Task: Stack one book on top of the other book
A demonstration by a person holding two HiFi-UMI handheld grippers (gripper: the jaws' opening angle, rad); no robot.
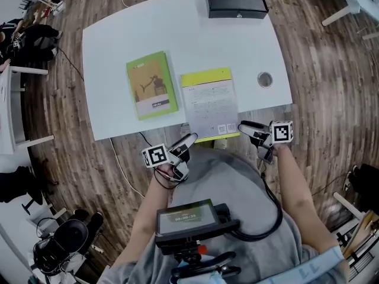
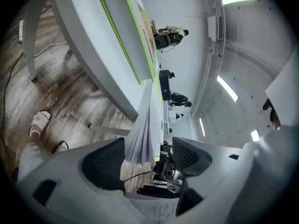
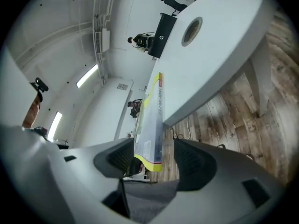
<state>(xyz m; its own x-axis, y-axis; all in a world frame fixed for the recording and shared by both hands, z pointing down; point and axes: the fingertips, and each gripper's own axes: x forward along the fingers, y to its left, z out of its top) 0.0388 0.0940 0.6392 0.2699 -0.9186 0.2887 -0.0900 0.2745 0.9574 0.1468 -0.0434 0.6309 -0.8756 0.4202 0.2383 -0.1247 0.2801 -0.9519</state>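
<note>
1. Seen from the head camera, a white counter [image 1: 106,34] stands on a wood floor, and a person stands at its 6 o'clock edge with a tool in each hand.
2. A green book [image 1: 151,85] lies flat on the counter, toward 9 o'clock from the centre.
3. A yellow-trimmed book [image 1: 208,104] with a white cover lies just beside it at 3 o'clock, the two apart. Its near end juts over the counter's 6 o'clock rim.
4. The left tool [image 1: 183,154] sits at the jutting book's near left corner, at about 7 o'clock of the book.
5. In the left gripper view, the left tool [image 2: 147,157] has its jaws spread apart. The yellow-trimmed book's [image 2: 142,134] fanned page edges stand between them, close to one pad, with a clear gap to the other. The green book [image 2: 133,31] shows farther along the counter.
6. The right tool [image 1: 251,136] sits at the same book's near right corner, at about 5 o'clock of the book.
7. In the right gripper view, the right tool [image 3: 152,160] also has its jaws apart. The yellow-trimmed book's [image 3: 152,139] corner hangs between the pads with space on both sides.
8. A black box [image 1: 235,2] rests at the counter's 12 o'clock edge.
9. A round metal grommet [image 1: 265,79] sits toward 3 o'clock, well apart from the books.
</note>
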